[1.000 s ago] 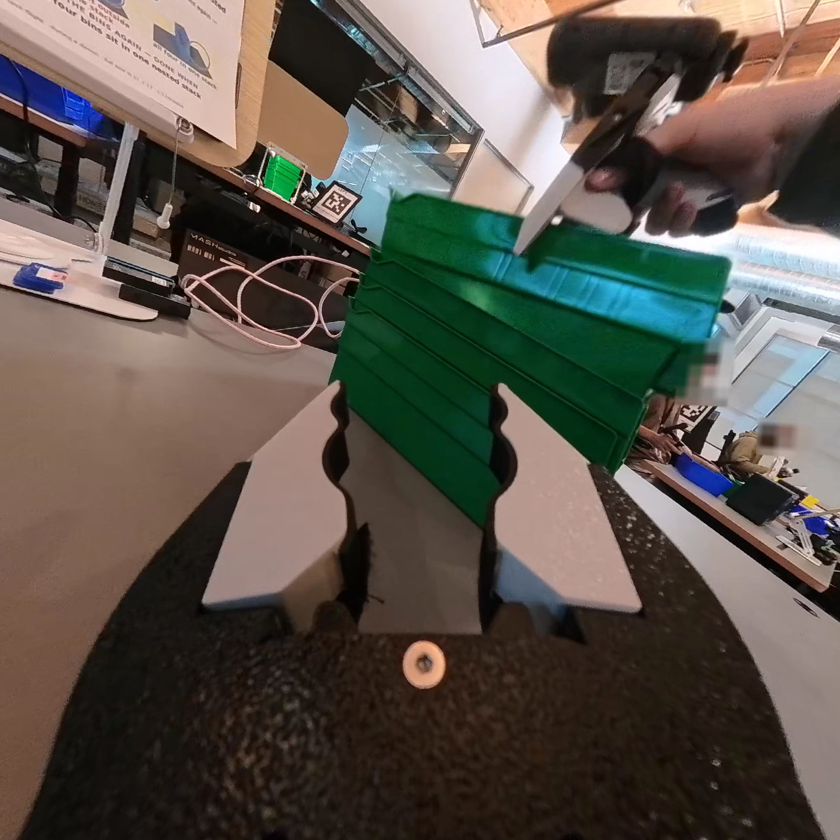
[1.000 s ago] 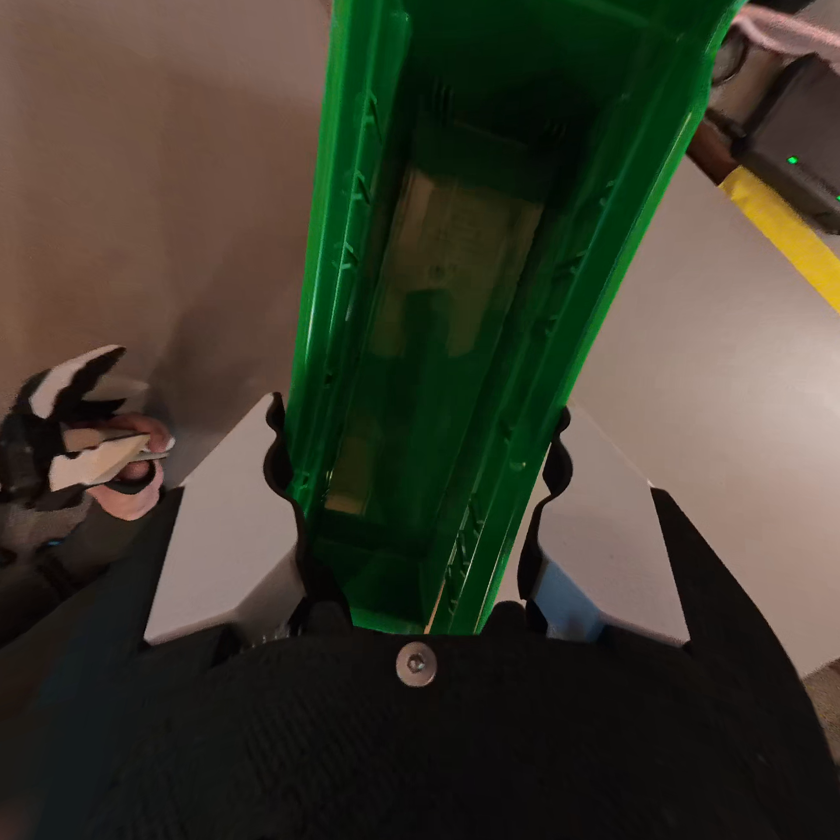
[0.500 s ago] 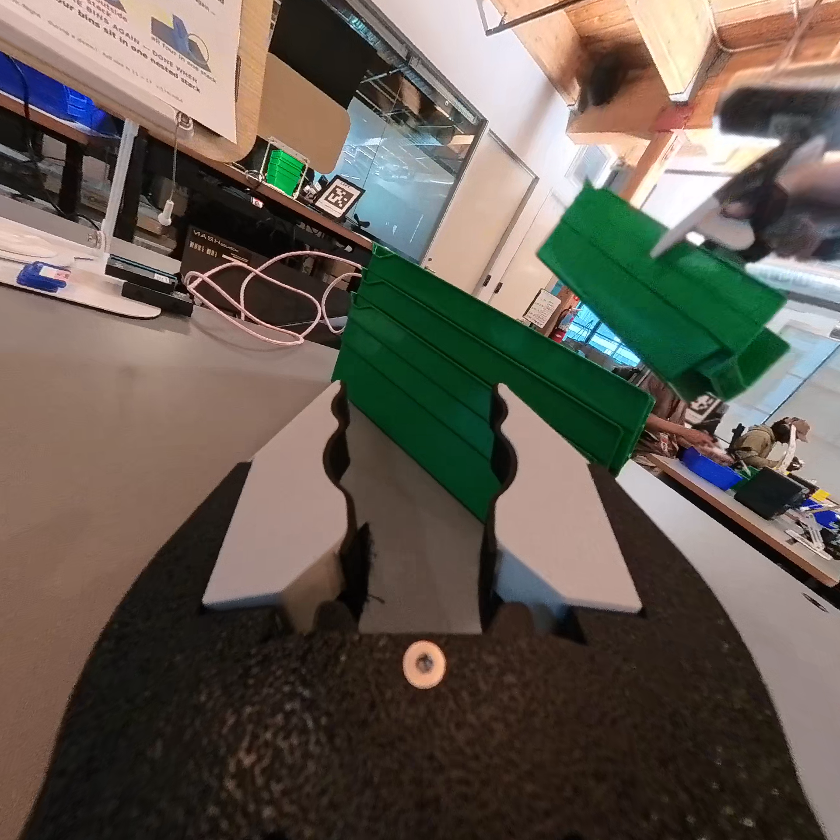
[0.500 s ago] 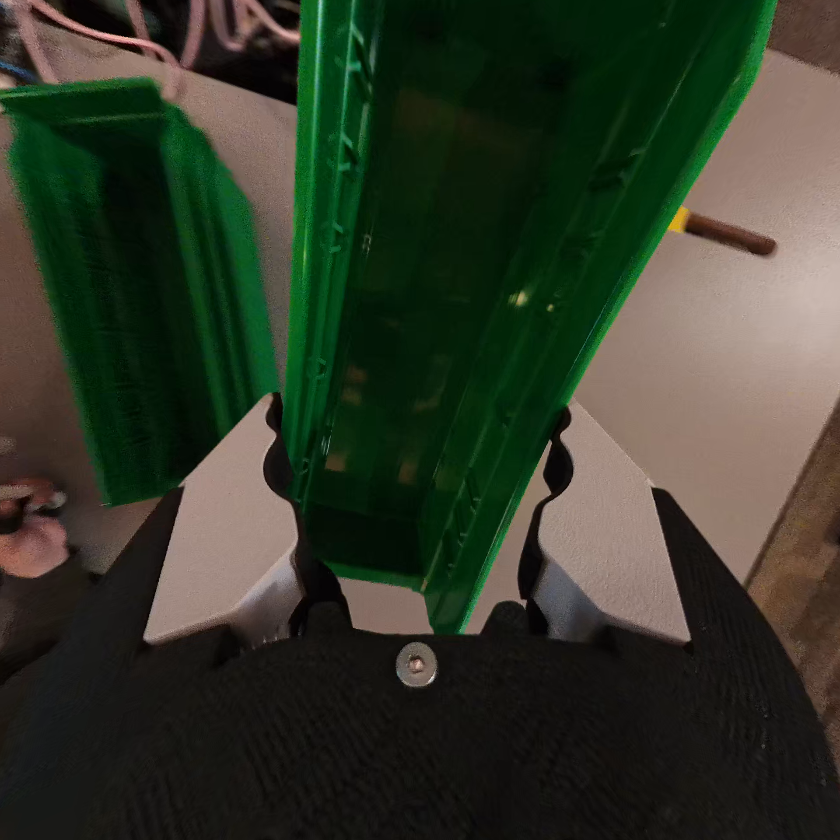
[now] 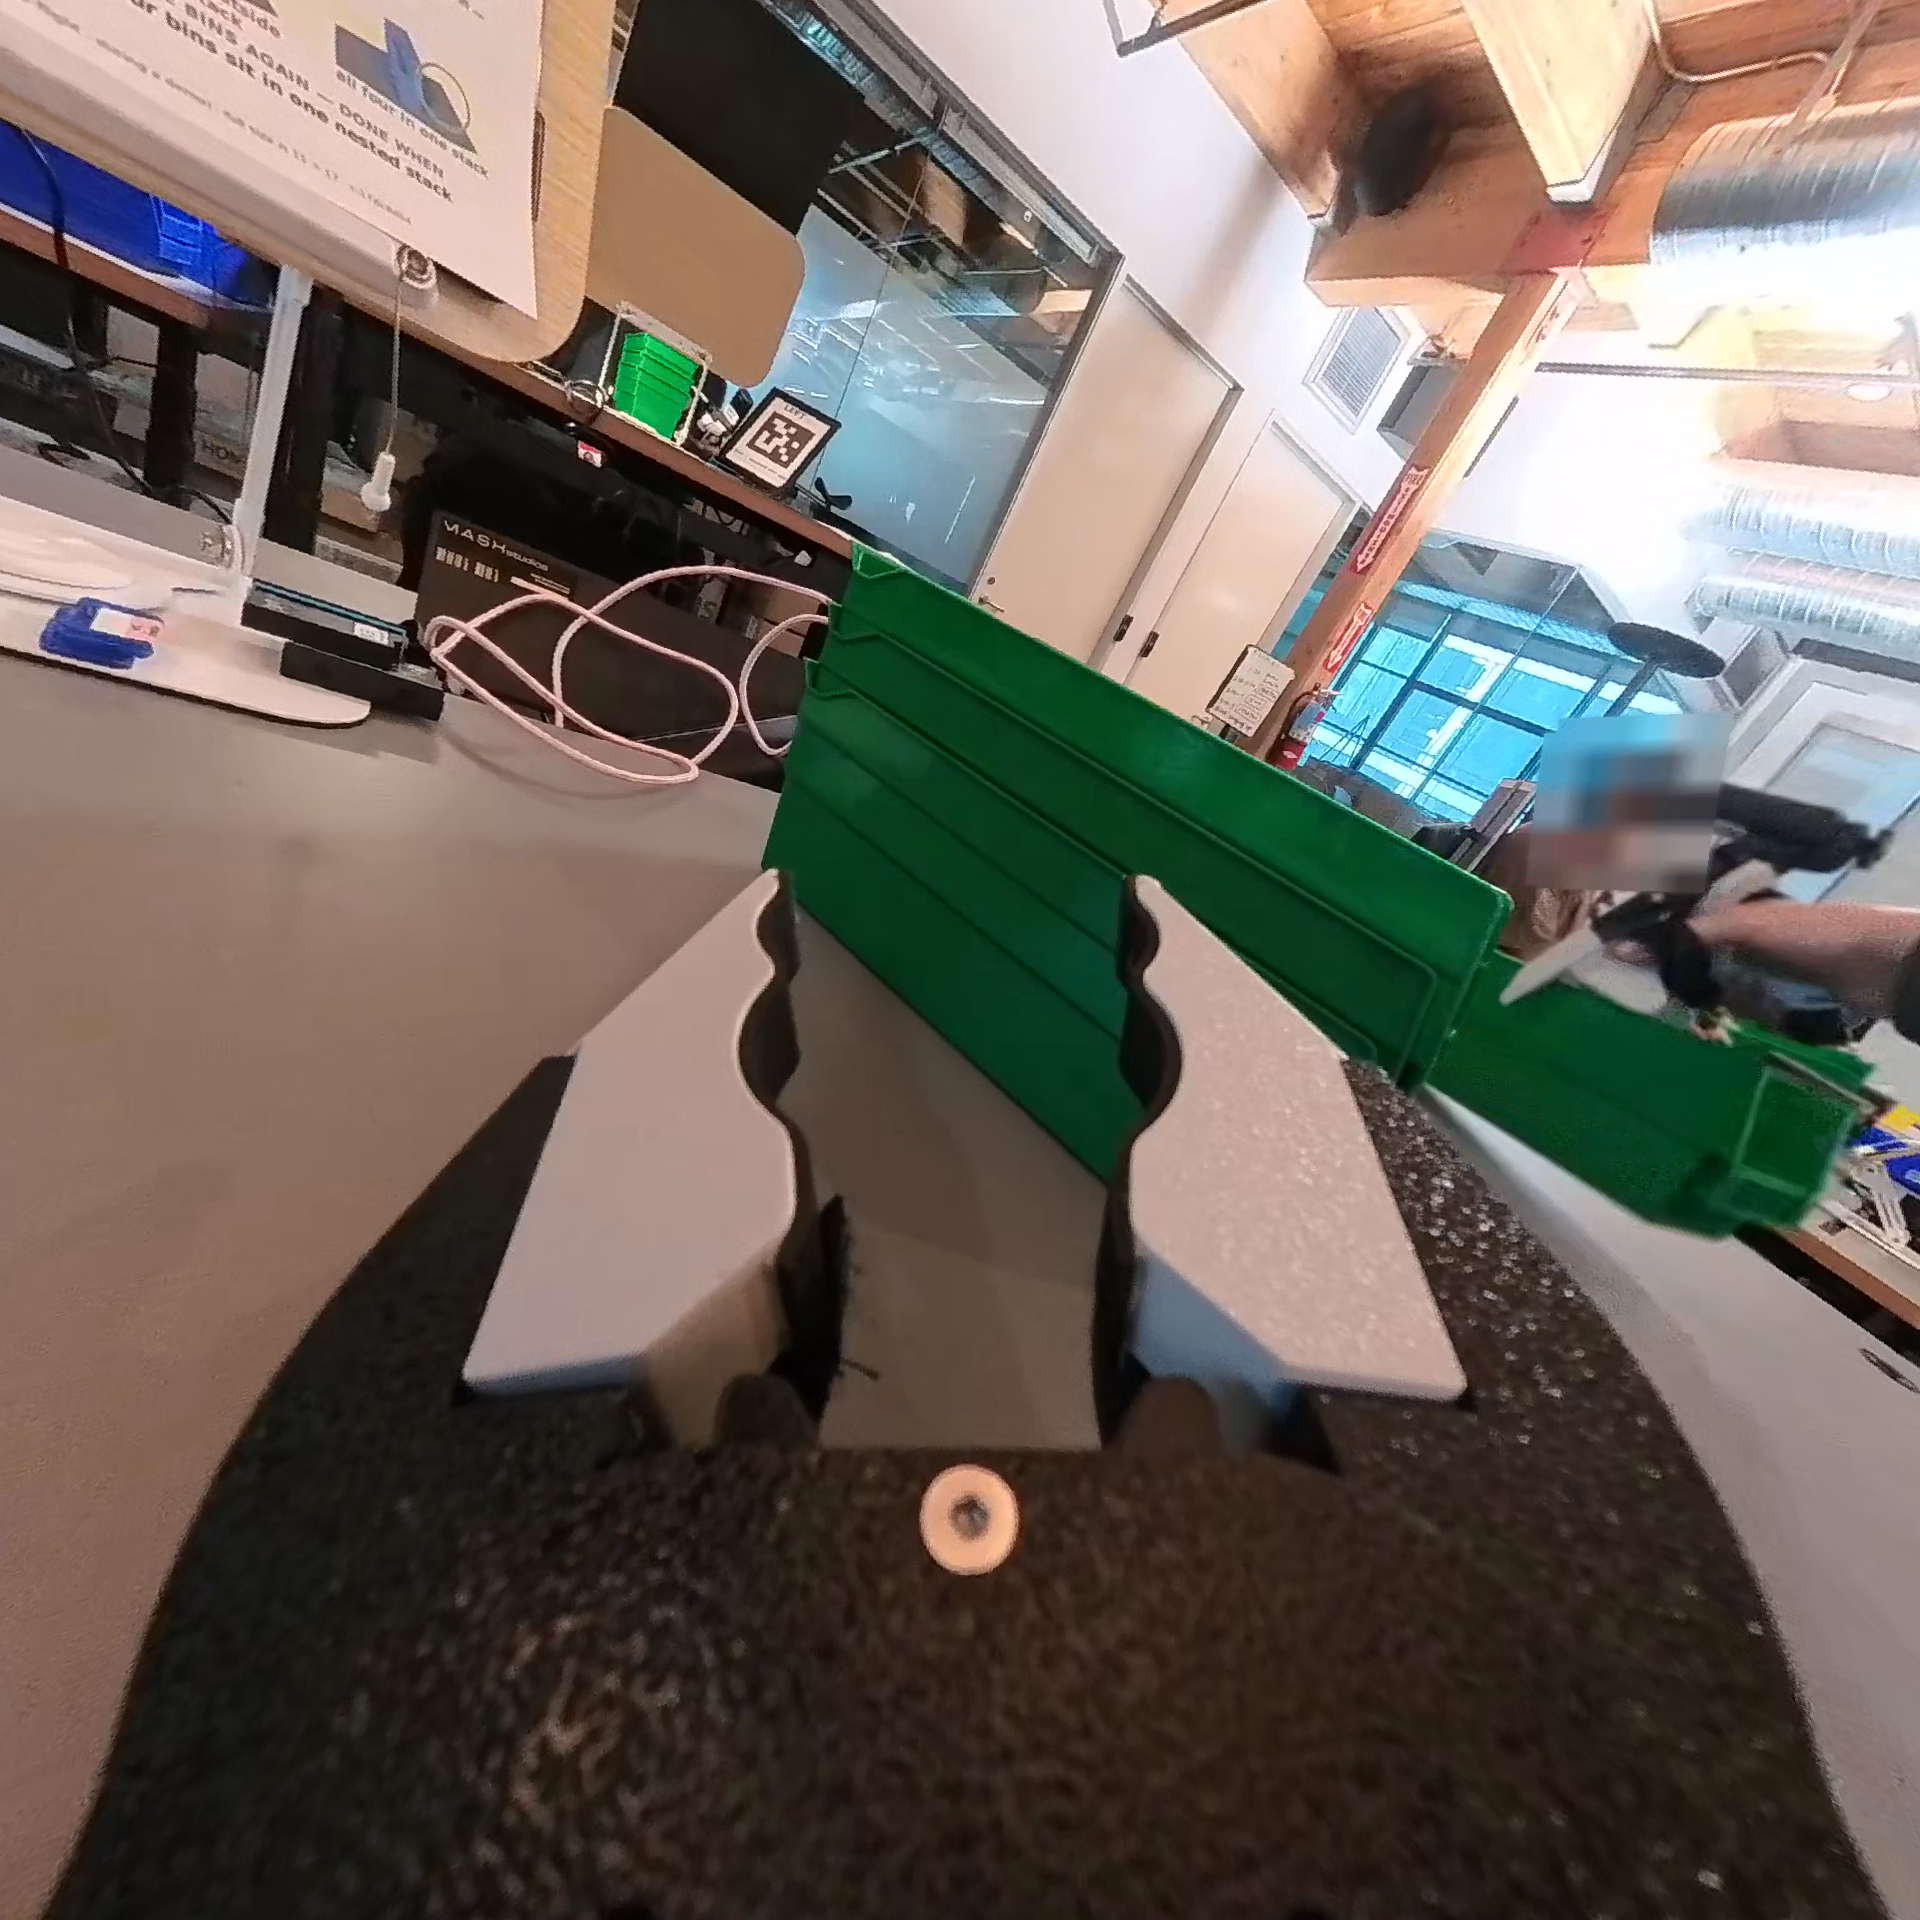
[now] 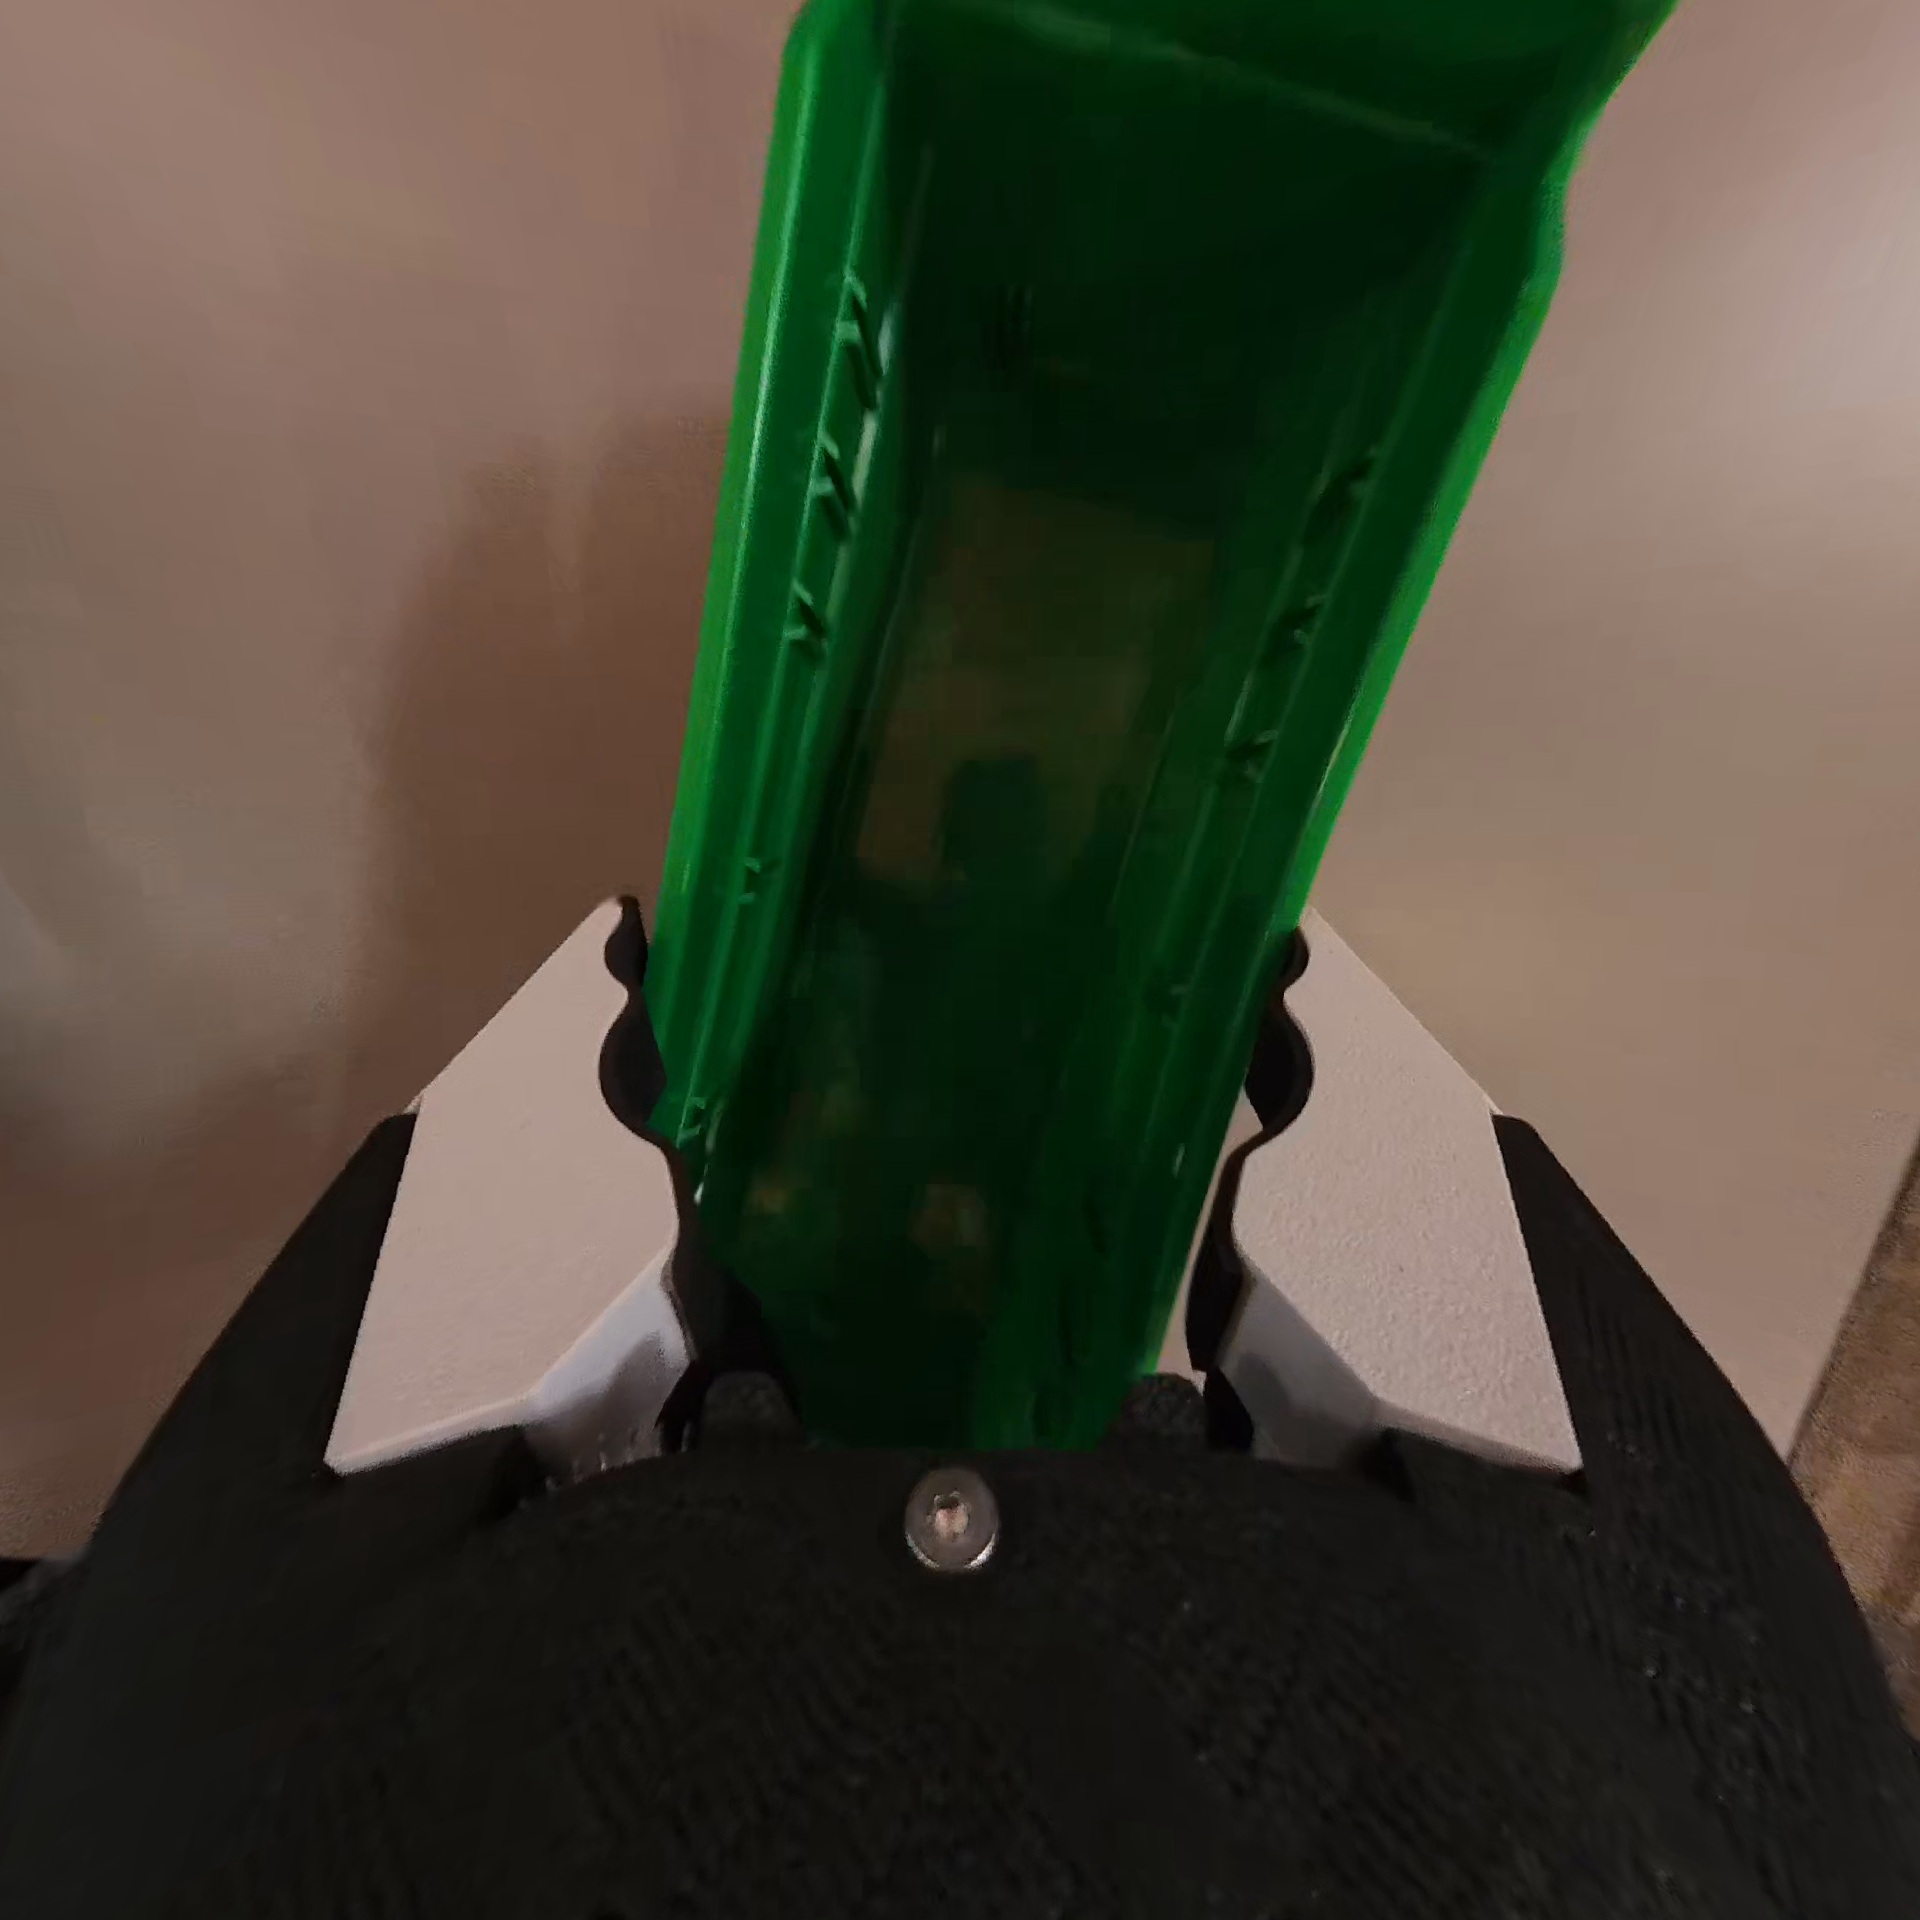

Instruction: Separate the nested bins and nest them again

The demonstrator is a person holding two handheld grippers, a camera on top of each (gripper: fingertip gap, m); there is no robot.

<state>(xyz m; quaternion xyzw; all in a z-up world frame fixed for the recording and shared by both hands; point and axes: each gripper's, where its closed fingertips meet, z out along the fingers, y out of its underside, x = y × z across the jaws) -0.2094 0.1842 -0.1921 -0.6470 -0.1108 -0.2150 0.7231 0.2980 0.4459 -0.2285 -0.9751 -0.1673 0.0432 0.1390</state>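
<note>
A stack of nested green bins (image 5: pixel 1091 831) stands on a grey table (image 5: pixel 312 935), its long side facing the left wrist camera. This stack is the landmark. Just in front of it, low over the table, the left gripper (image 5: pixel 956 914) has its jaws spread wide with nothing between them; whether its right fingertip touches the stack cannot be told.

Beyond the stack's far right end, one separate green bin (image 5: pixel 1621 1101) is held tilted by the right gripper (image 5: pixel 1548 961), seen there small and blurred. In the right wrist view, that separate green bin (image 6: pixel 1091 675) fills the gap between the right gripper's (image 6: pixel 956 935) jaws, open side up, above bare table (image 6: pixel 312 520). Both fingers lie against its long walls, gripping it.

Behind the stack's left end, a pink cable (image 5: pixel 592 675) loops on the table.
</note>
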